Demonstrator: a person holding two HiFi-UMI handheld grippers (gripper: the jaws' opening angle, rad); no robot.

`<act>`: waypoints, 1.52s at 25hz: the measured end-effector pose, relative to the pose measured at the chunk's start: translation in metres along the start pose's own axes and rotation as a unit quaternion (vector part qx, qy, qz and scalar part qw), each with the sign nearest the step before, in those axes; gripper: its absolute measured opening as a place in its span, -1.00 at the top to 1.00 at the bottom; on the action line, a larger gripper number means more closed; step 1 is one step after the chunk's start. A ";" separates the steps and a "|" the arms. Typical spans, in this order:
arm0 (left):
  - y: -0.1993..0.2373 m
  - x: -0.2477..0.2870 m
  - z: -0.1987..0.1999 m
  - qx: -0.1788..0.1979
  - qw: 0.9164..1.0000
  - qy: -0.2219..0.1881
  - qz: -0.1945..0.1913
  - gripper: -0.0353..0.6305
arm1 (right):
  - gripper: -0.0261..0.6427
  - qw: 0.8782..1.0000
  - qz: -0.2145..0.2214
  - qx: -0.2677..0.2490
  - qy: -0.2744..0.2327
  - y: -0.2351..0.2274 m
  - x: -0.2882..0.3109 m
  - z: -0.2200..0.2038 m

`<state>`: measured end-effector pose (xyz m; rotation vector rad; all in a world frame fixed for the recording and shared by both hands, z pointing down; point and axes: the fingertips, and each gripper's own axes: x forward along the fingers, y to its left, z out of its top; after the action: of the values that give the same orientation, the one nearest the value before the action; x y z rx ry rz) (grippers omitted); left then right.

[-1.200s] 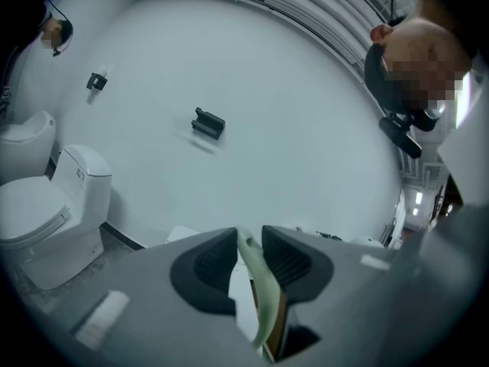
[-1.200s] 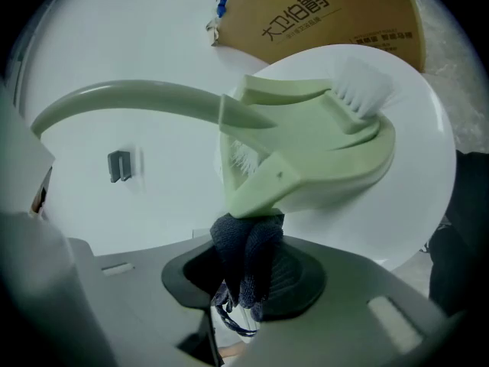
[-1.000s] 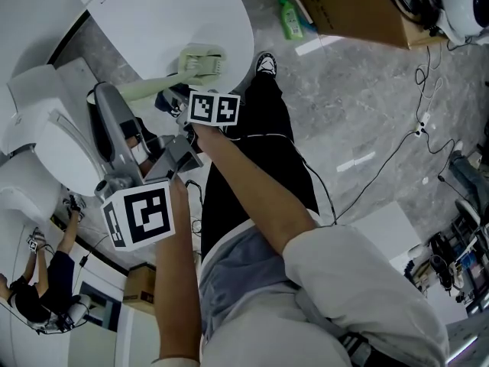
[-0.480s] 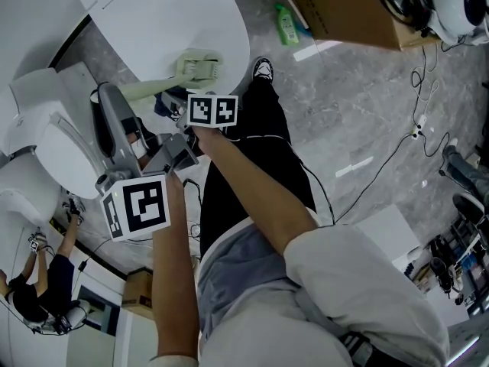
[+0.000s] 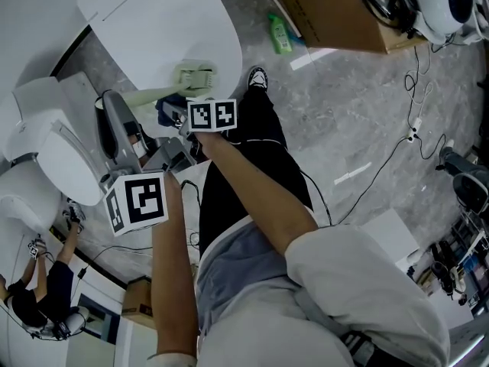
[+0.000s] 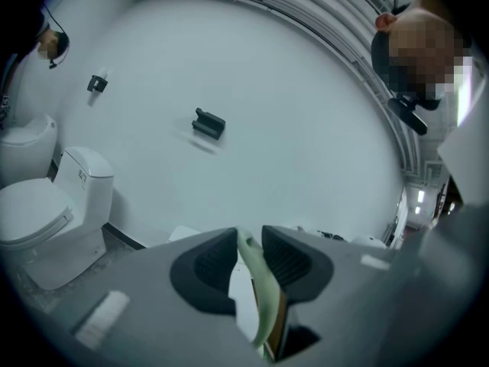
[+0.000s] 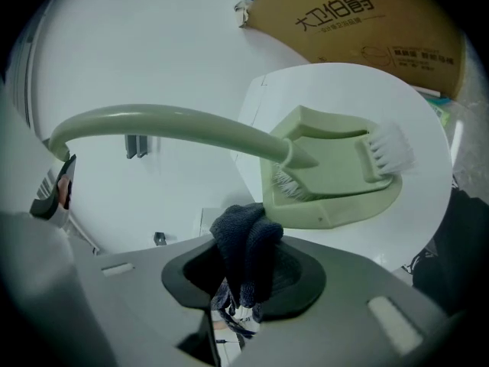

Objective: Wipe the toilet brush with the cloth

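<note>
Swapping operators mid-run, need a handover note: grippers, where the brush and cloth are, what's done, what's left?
Grippers: the left gripper is shut on the handle of the toilet brush, with the brush head over the white round top. The right gripper is shut on the bunched dark cloth.
Position: cloth sits just below the brush head; contact unclear.
Done: both things gripped and brought close.
Left: wipe the brush with the cloth.

Grey marbled stone floor (image 5: 359,113) spreads right; brown cardboard box (image 5: 336,10) at one o'clock, white oval tabletop (image 5: 153,21) at eleven, white ceramic toilet (image 5: 46,155) at nine.
</note>
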<state>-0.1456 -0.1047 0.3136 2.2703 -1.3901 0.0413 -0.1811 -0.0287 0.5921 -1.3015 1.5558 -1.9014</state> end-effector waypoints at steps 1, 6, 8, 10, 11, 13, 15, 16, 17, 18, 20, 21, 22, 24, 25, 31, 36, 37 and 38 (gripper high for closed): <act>0.000 0.000 0.000 0.001 1.000 0.000 0.001 0.89 | 0.61 1.000 -0.001 -0.002 0.005 0.000 -0.002 -0.001; -0.002 0.001 0.002 0.002 1.000 0.001 0.001 0.89 | 0.61 0.999 -0.008 -0.023 0.030 0.002 -0.010 -0.003; -0.002 0.001 0.004 0.002 1.000 -0.002 -0.001 0.89 | 0.61 0.998 -0.010 -0.038 0.041 0.003 -0.012 -0.004; -0.003 0.001 0.004 0.002 1.000 -0.005 -0.001 0.89 | 0.61 0.997 -0.011 -0.050 0.049 0.002 -0.015 -0.004; -0.003 0.002 0.003 0.002 1.000 -0.004 -0.001 0.89 | 0.61 0.997 -0.011 -0.053 0.052 0.002 -0.017 -0.003; -0.003 0.002 0.003 0.004 1.000 -0.003 -0.001 0.89 | 0.61 0.997 -0.010 -0.052 0.055 0.001 -0.020 -0.002; -0.004 0.004 0.003 0.004 1.000 -0.003 -0.001 0.89 | 0.61 0.997 -0.008 -0.047 0.055 0.001 -0.022 -0.001; -0.004 0.004 0.003 0.003 1.000 -0.003 -0.001 0.89 | 0.61 0.998 -0.009 -0.044 0.053 0.000 -0.024 0.000; -0.004 0.004 0.003 0.003 1.000 -0.002 -0.001 0.89 | 0.61 0.998 -0.010 -0.039 0.050 -0.001 -0.026 0.002; -0.003 0.004 0.003 0.004 1.000 -0.002 0.000 0.89 | 0.61 0.998 -0.012 -0.032 0.045 -0.002 -0.029 0.004; -0.002 0.004 0.003 0.004 1.000 -0.002 0.000 0.89 | 0.61 0.999 -0.016 -0.018 0.037 -0.006 -0.034 0.007; -0.002 0.004 0.004 0.004 1.000 -0.002 0.001 0.89 | 0.61 0.999 -0.019 -0.015 0.037 -0.008 -0.037 0.008; -0.002 0.005 0.004 0.004 1.000 -0.002 0.001 0.89 | 0.61 0.999 -0.022 -0.016 0.041 -0.010 -0.040 0.008; -0.004 0.006 0.004 0.003 1.000 -0.003 0.002 0.89 | 0.61 0.998 -0.028 -0.027 0.052 -0.014 -0.045 0.006; -0.004 0.006 0.005 0.003 1.000 -0.003 0.003 0.89 | 0.61 0.997 -0.030 -0.034 0.057 -0.016 -0.047 0.006; -0.006 0.008 0.004 0.006 1.000 -0.003 0.002 0.89 | 0.61 0.994 -0.043 -0.069 0.074 -0.023 -0.055 0.006; -0.005 0.007 0.004 0.010 1.000 -0.003 0.002 0.89 | 0.61 0.994 -0.048 -0.068 0.075 -0.028 -0.062 0.004; -0.006 0.007 0.004 0.010 1.000 -0.003 0.003 0.89 | 0.61 0.994 -0.048 -0.069 0.075 -0.029 -0.063 0.005; -0.006 0.007 0.005 0.011 1.000 -0.003 0.003 0.89 | 0.61 0.993 -0.049 -0.070 0.076 -0.029 -0.064 0.005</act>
<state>-0.1379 -0.1098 0.3089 2.2849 -1.4064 0.0517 -0.1363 0.0265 0.5914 -1.3409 1.7593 -2.0254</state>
